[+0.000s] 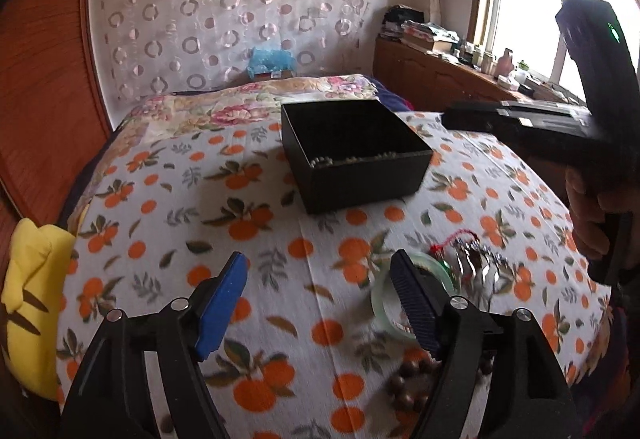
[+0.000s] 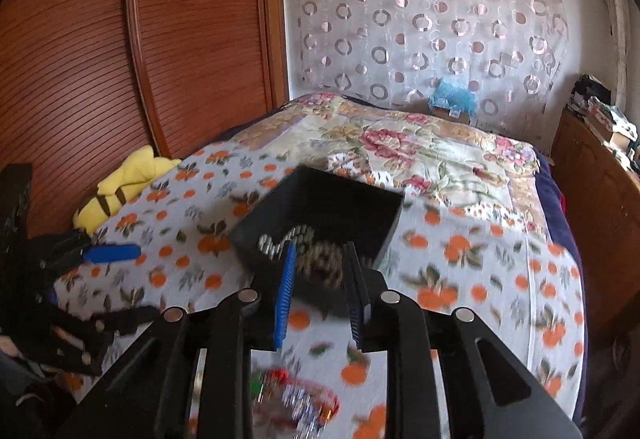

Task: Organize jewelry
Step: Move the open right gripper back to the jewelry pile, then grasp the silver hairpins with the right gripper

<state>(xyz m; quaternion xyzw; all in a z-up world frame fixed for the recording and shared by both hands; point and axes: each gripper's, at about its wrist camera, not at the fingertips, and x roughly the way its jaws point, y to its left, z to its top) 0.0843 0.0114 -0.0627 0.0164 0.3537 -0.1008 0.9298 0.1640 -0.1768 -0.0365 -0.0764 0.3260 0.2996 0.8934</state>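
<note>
1. No brand, label or writing can be read on anything in view.
2. The black box [image 1: 354, 153] sits open on the orange-print blanket [image 1: 180, 199], toward the bed's middle; a pale bead strand [image 2: 288, 239] lies inside it.
3. The left gripper [image 1: 320, 295] hangs over the blanket's near edge with its jaws spread wide and nothing between them. A pale green bangle [image 1: 380, 299] lies just behind its right finger, and dark wooden beads [image 1: 404, 387] lie beside that finger's base.
4. A silver and red trinket cluster [image 1: 472, 259] lies just right of the bangle.
5. The right gripper [image 2: 320, 279] points at the box's near wall, jaws slightly parted; whether anything sits between them is too blurred to tell.
6. A yellow plush [image 1: 32, 299] rests at the blanket's left edge, beside the wooden wardrobe [image 2: 120, 59].
</note>
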